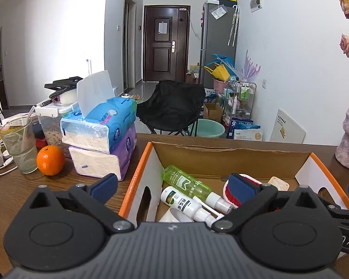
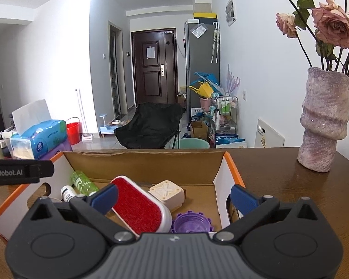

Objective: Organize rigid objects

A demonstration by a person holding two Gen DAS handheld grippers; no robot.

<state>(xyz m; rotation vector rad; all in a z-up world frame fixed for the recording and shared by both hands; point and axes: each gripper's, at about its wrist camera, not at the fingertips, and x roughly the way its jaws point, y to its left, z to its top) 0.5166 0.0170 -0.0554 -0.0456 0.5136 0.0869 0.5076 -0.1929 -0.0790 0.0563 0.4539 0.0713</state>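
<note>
An open cardboard box (image 1: 137,181) with an orange rim stands on the wooden table. Inside it lie a green bottle (image 1: 186,181), a white spray bottle (image 1: 186,205), a red lint brush (image 1: 230,196) and a beige square block (image 1: 279,182). My left gripper (image 1: 172,183) hovers open over the box's left half, nothing between its fingers. My right gripper (image 2: 173,196) is open over the right half of the box (image 2: 235,169), above the red lint brush (image 2: 137,204), the beige block (image 2: 167,194) and a purple toothed lid (image 2: 190,223). It grips none of them.
Stacked tissue packs (image 1: 104,134), an orange (image 1: 50,160) and a glass (image 1: 21,146) stand left of the box. A pink vase (image 2: 323,121) with dried roses stands to its right on the table (image 2: 279,176). Behind the table is a black chair (image 1: 172,104).
</note>
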